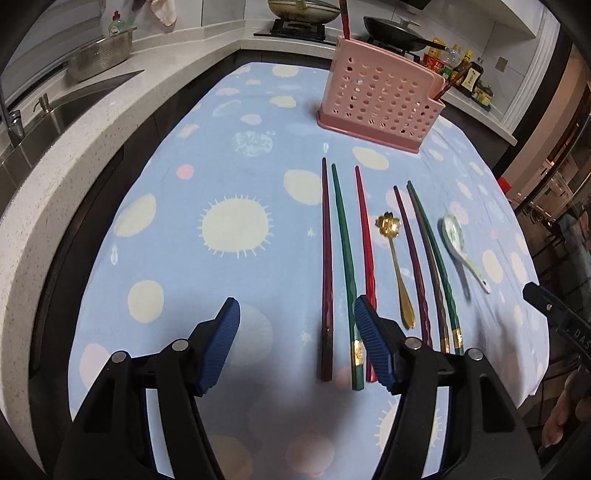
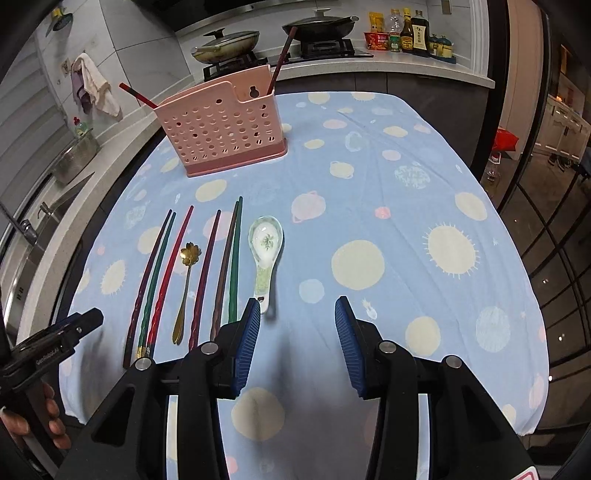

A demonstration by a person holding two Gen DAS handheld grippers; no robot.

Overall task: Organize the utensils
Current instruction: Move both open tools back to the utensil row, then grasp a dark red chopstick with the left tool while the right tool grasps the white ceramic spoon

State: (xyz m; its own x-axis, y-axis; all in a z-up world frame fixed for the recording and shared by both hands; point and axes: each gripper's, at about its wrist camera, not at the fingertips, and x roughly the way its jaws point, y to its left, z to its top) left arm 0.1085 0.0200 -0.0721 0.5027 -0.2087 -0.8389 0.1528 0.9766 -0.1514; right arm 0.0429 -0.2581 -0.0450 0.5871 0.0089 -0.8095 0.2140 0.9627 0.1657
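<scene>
On the blue spotted cloth (image 1: 229, 177) several chopsticks lie side by side: maroon (image 1: 327, 266), green (image 1: 345, 266), red (image 1: 365, 240), then purple (image 1: 412, 258), brown and green. A gold flower spoon (image 1: 397, 266) lies among them and a white ceramic spoon (image 2: 266, 251) at the right end. Behind stands a pink perforated holder (image 1: 380, 99) with two chopsticks in it. My left gripper (image 1: 297, 332) is open, low over the near ends of the maroon and green chopsticks. My right gripper (image 2: 297, 332) is open over bare cloth, its left finger (image 2: 247, 347) by the ceramic spoon's handle end.
A stone counter with a sink (image 1: 55, 114) and a metal colander (image 1: 99, 55) runs along the left. A stove with two pans (image 2: 225, 44) and sauce bottles (image 2: 406, 31) stands behind the table. The table's right edge drops to a tiled floor (image 2: 554, 258).
</scene>
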